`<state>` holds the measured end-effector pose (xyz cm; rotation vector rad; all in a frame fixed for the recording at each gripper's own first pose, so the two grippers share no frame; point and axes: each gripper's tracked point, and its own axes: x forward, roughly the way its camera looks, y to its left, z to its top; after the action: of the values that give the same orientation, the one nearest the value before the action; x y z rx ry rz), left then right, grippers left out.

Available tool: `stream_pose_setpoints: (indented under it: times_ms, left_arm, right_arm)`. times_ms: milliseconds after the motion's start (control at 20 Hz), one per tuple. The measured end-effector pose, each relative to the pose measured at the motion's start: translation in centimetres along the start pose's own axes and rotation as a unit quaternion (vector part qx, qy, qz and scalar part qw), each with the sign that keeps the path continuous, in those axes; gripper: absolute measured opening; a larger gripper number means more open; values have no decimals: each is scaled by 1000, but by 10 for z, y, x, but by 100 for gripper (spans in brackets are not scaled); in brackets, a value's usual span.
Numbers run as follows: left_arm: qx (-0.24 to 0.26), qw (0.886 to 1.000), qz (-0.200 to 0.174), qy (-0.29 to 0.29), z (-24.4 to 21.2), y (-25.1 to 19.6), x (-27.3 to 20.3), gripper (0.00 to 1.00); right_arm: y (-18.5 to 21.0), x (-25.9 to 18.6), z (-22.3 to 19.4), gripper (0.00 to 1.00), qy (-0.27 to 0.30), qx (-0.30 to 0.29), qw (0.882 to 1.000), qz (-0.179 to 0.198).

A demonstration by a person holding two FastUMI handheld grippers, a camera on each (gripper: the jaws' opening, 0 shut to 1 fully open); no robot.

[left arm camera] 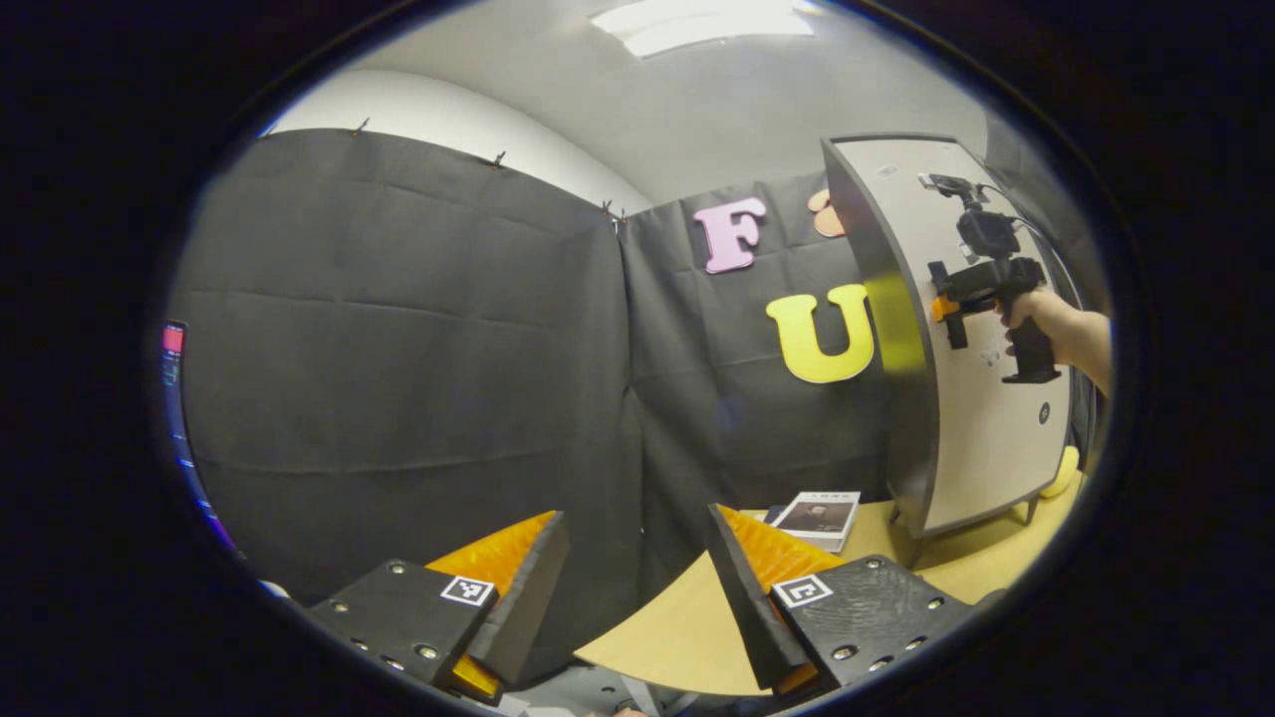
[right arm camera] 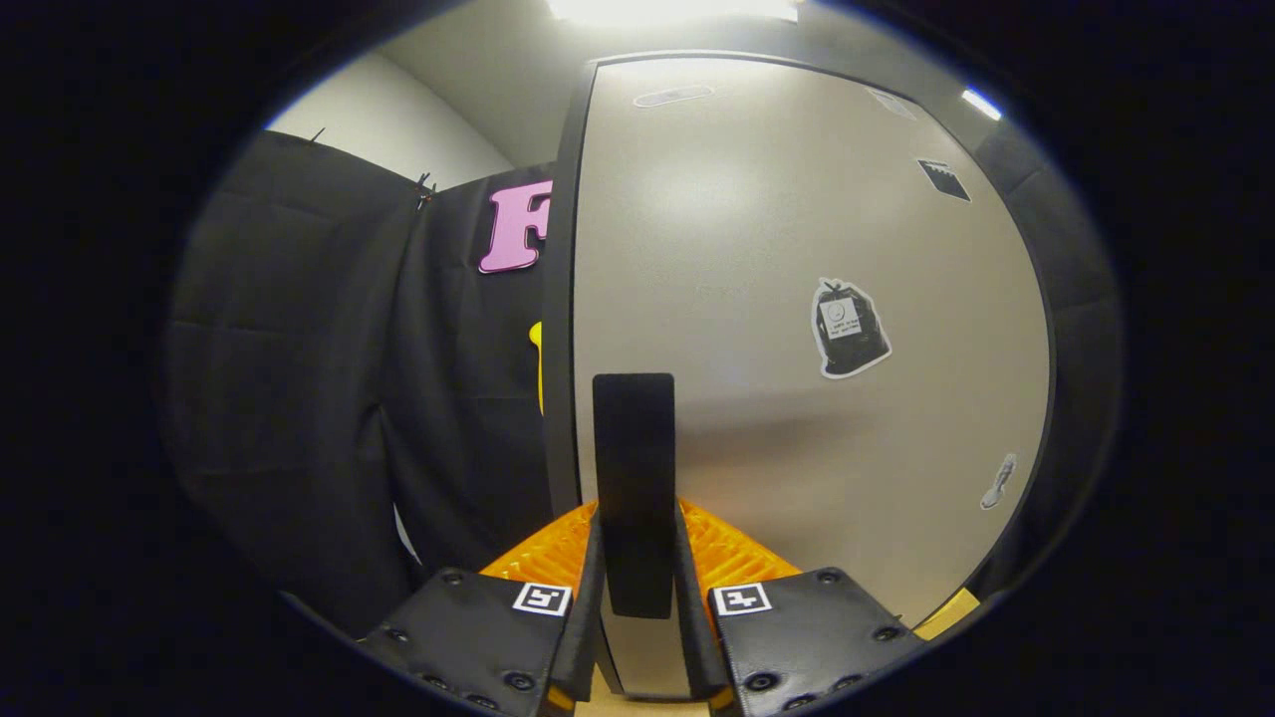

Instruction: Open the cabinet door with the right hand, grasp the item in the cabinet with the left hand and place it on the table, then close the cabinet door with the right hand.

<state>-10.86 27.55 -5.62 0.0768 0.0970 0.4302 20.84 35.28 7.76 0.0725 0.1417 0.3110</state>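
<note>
Seen in the right gripper view: a smooth, matte pale-grey cabinet door [right arm camera: 797, 299], flat and rounded at the corners, edged by a dark frame. Mounted upright near the door's left edge, a flat black rectangular handle [right arm camera: 634, 468]. Right gripper [right arm camera: 637, 558] closed around that handle, both ridged fingers [right arm camera: 558, 548] pressing its sides. On the door to the right of the handle, a glossy sticker [right arm camera: 849, 329] shaped like a tied bag.

Seen in the left gripper view: left gripper [left arm camera: 637, 578] spread wide, holding nothing, its wedge-shaped ridged fingers [left arm camera: 503, 553] well apart above the smooth yellow table [left arm camera: 687, 627]. Farther off, the cabinet [left arm camera: 956, 398] standing on short legs on the table, door seemingly shut or nearly so. At the door, a hand [left arm camera: 1046, 324] gripping the other tool's black pistol-shaped body. On the table just left of the cabinet's base, a thin flat book [left arm camera: 822, 518] with a pale cover. Item inside the cabinet hidden, cannot tell what.
</note>
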Motion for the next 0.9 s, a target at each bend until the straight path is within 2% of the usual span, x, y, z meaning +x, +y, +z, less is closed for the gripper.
stream_pose_setpoints:
  times_ms: [100, 150, 200, 250, 300, 350, 450, 500, 550, 650, 800, 900]
  left_arm:
    - [-4, 1000, -7, -2, 1, -6, 2, 86]
    - [-5, 1000, -12, -4, 3, -10, 2, 84]
    - [-5, 1000, -16, -7, 4, -13, 2, 86]
    - [-5, 1000, -20, -10, 6, -17, 2, 86]
    - [-5, 1000, -24, -13, 6, -21, 2, 84]
    - [-4, 999, -28, -16, 9, -24, 2, 86]
    - [-6, 999, -35, -20, 12, -30, -1, 84]
    - [-8, 999, -38, -21, 13, -31, -2, 86]
    - [-9, 999, -40, -22, 14, -33, -1, 84]
    - [-11, 999, -48, -22, 15, -41, -2, 86]
    - [-9, 997, -66, -24, 18, -61, -3, 84]
    - [-8, 996, -80, -31, 24, -75, -6, 84]
  right_arm:
    - [0, 3, 0, 30, 9, -13, 1000, 0]
    - [1, 1, -3, 30, 14, -10, 1000, 0]
    - [1, 1, 0, 19, 18, -16, 1000, 4]
    - [1, 0, -1, 19, 19, 0, 1000, 4]
    - [2, 2, -1, 4, 20, 1, 1000, 8]
    - [1, -4, 0, 6, 16, -2, 1000, 12]
    - [3, -12, 0, 3, 21, 1, 999, 24]
    - [4, -17, 2, 6, 22, 7, 999, 31]
    - [6, -21, 2, 3, 24, 8, 999, 41]
    - [11, -34, 5, 6, 23, 7, 998, 60]
    - [8, -36, 4, 3, 26, 15, 996, 87]
    - [6, -40, 3, 6, 30, 13, 994, 100]
